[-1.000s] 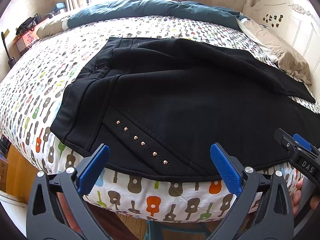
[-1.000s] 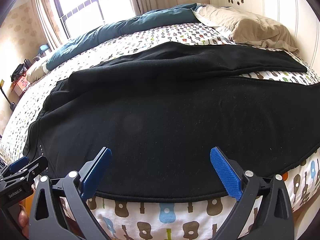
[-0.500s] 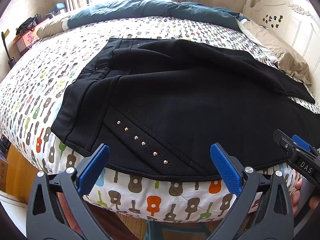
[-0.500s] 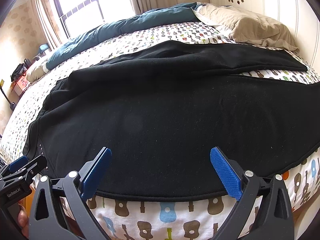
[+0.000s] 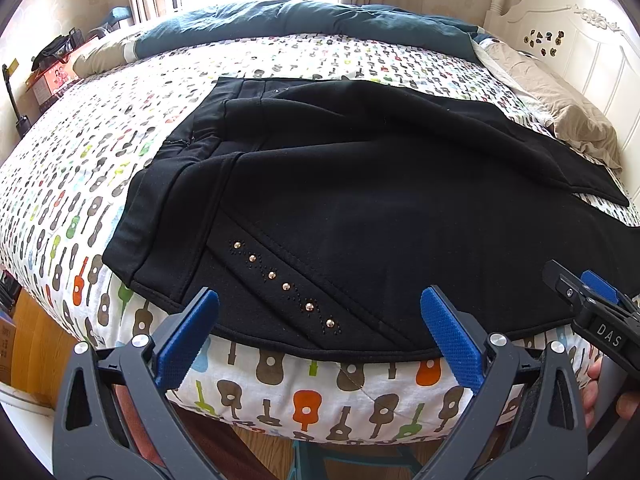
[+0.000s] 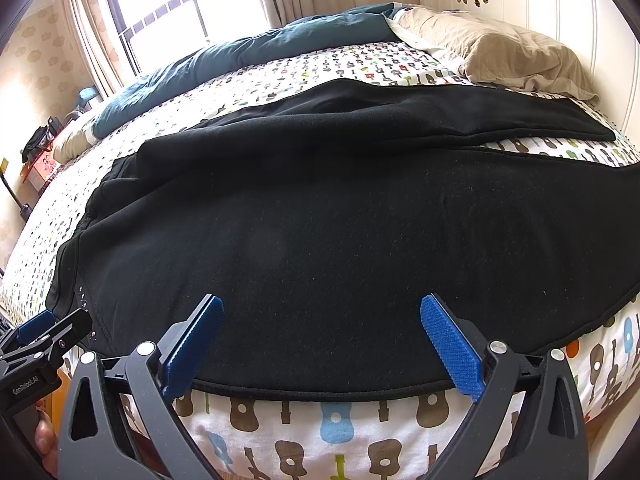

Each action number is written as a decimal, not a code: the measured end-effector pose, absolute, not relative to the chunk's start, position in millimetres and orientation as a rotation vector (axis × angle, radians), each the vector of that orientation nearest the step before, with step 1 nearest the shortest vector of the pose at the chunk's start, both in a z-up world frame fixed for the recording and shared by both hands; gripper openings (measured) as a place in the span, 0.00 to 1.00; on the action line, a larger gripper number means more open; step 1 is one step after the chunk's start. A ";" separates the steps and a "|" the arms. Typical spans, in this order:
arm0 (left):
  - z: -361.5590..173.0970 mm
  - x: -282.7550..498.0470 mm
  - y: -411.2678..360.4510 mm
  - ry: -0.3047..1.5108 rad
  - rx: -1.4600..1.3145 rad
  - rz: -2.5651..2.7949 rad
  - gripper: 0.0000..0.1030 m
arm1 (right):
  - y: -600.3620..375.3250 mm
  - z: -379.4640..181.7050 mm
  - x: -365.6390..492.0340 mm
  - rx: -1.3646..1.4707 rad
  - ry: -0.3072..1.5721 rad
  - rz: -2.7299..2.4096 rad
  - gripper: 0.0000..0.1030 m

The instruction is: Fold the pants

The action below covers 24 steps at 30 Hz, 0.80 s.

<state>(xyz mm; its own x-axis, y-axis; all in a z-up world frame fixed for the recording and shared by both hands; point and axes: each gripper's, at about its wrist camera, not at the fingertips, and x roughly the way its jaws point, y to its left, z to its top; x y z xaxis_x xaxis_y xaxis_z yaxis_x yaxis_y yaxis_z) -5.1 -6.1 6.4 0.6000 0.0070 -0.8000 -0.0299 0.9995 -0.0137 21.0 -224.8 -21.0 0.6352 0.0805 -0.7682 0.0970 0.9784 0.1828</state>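
Note:
Black pants (image 5: 360,200) lie spread on the bed, waistband to the left, legs running right toward the headboard; a row of gold studs (image 5: 284,286) marks the near hip. The near leg fills the right wrist view (image 6: 340,240). My left gripper (image 5: 318,320) is open and empty, hovering at the bed's near edge by the studded hip. My right gripper (image 6: 320,328) is open and empty at the near edge over the leg. Each gripper shows at the edge of the other's view: the right one (image 5: 592,304), the left one (image 6: 44,340).
The bed has a white sheet with a guitar print (image 5: 304,396). A teal blanket (image 5: 300,20) lies along the far side, a beige pillow (image 6: 512,52) by the white headboard (image 5: 580,32). A window is behind. Wooden floor (image 5: 36,340) shows below the bed edge.
Both grippers have stayed open and almost still; the views have shifted only slightly. The pants have not moved.

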 end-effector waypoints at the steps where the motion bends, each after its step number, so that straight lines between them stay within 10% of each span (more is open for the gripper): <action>1: 6.4 -5.1 -6.1 0.927 -0.025 0.022 0.98 | -224.4 -20.9 20.5 0.216 0.883 -0.010 0.96; 24: 10.1 -6.1 -6.7 0.933 -0.065 -0.001 0.98 | -224.5 -20.9 20.8 0.216 0.884 -0.011 0.96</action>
<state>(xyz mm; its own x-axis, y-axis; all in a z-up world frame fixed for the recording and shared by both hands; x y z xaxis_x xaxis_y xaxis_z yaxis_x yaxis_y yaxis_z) -6.1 -6.7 10.1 0.5958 -0.0289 -0.8026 -0.0272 0.9980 -0.0562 20.8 -224.5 -20.9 0.6355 0.0794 -0.7680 0.0991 0.9781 0.1831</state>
